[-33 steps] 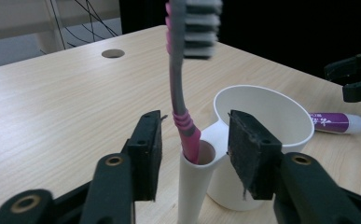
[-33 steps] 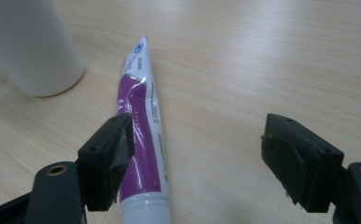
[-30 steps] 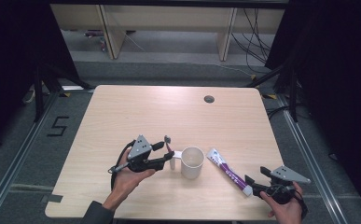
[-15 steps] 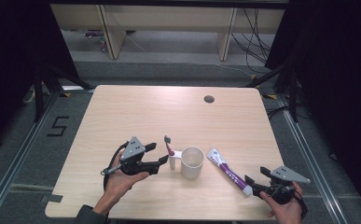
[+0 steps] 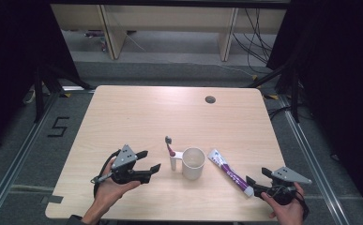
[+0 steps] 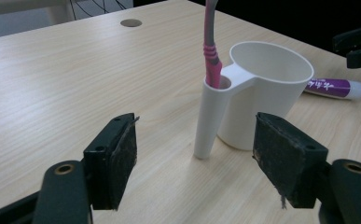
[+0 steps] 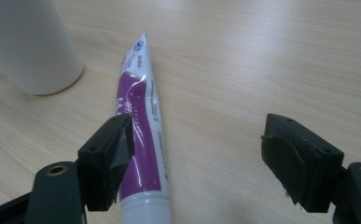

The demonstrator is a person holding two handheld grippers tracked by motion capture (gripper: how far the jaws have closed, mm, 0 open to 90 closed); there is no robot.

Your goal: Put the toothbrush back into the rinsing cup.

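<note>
Standing upright in the side holder of a white cup (image 5: 193, 162) mid-tabletop (image 5: 137, 112), a pink toothbrush (image 5: 169, 146) faces the wide-open left hand-held gripper (image 5: 150, 161), while the right hand-held gripper (image 5: 256, 183), equally wide, straddles a purple toothpaste tube (image 5: 229, 171), seemingly poised to grasp.

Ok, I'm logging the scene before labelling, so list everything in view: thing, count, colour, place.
cup: 1, white, near middle of the table, with a tube-shaped side holder.
toothbrush: 1, pink and grey, upright in the cup's holder.
toothpaste: 1, purple and white, lying flat right of the cup.
table: 1, light wood, with a round hole near the far edge.
left gripper: 1, black, open, left of the cup.
right gripper: 1, black, open, at the toothpaste's cap end.
hands: 2, holding the grippers at the near edge.
</note>
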